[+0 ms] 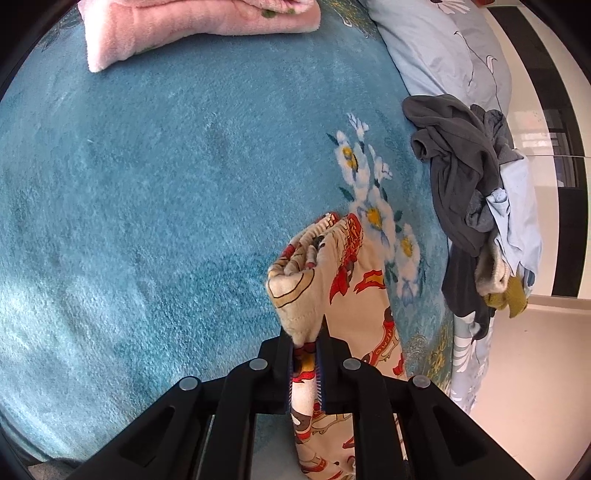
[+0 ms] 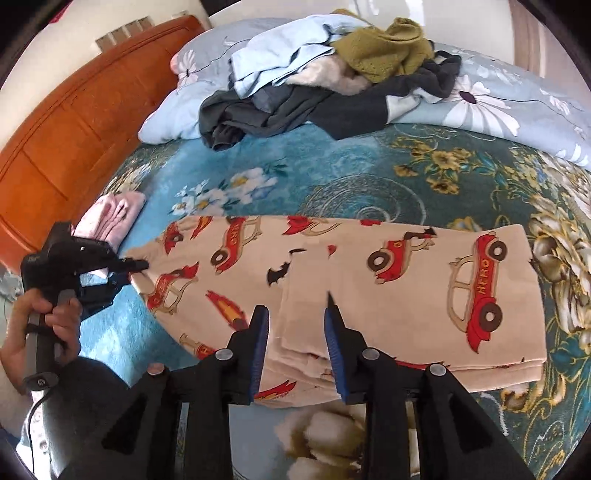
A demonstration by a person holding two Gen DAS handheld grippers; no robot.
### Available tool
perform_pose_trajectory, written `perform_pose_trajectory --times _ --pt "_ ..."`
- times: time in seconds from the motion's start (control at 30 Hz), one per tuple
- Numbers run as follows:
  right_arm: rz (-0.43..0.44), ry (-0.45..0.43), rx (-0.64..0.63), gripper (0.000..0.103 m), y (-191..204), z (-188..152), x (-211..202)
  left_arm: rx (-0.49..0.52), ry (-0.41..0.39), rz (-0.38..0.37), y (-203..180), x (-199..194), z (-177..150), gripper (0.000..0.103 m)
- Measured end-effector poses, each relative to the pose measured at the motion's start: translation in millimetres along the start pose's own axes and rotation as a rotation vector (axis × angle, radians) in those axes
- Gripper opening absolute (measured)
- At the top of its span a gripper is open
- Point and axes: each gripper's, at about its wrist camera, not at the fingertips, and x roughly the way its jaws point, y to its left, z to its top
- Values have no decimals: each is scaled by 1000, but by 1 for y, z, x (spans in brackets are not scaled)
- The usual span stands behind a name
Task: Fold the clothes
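Two tools work over a bed spread with a teal floral blanket [image 2: 351,166]; the left tool [image 1: 306,345] has its fingers pressed together on the gathered waistband end of a pair of beige pyjama trousers [image 2: 369,280] printed with red cars, and in the left wrist view that bunched fabric rises between the blue-padded fingers and stands up past the tips; in the right wrist view the same tool [image 2: 142,265] shows at the left, gripped by the person's hand [image 2: 51,317], its tip touching the left end of the garment; the trousers lie lengthwise across the blanket, partly folded, with a doubled layer stacked at the right end; the right tool [image 2: 297,317] is spread, its two fingers apart over the near edge of the trousers, and whether they touch the cloth cannot be told; a folded pink garment [image 1: 199,26] rests on the blanket near the orange wooden headboard [image 2: 81,122], just beyond the left tool; a heap of unfolded clothes [image 2: 332,74], dark grey, pale blue, white and olive, sits on a light blue flowered quilt [image 2: 517,107] at the far side of the bed, well apart from the trousers.
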Motion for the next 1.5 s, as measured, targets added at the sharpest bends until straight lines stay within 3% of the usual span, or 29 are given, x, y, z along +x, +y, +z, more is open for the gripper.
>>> perform_pose_trajectory --times 0.13,0.3,0.5,0.63,0.77,0.9,1.07,1.27,1.37,1.5 --pt "-83 83 82 32 -12 8 28 -10 6 -1 1 0 1 12" --pt "-85 169 42 32 4 -8 62 -16 13 1 2 1 1 12" --pt "-19 97 154 32 -13 -1 31 55 -13 -12 -8 -3 0 11" --pt "-55 78 168 32 -35 -1 10 233 -93 -13 -44 -21 -19 10" --pt "-94 56 280 32 -77 -17 -10 418 -166 -45 -86 -43 -49 9" --pt "-177 16 326 32 -112 -30 -34 572 -95 -121 -146 -30 -104 9" --pt "-187 -5 414 32 -150 -39 -53 762 -3 -215 -220 -14 -173 9" --pt "-206 -7 476 32 -174 -65 -65 835 186 -92 -225 64 -249 9" --pt "-224 8 511 32 -186 -80 -68 871 244 -12 -213 93 -280 9" --pt "-240 22 550 32 -199 -94 -71 883 269 68 -205 113 -294 10"
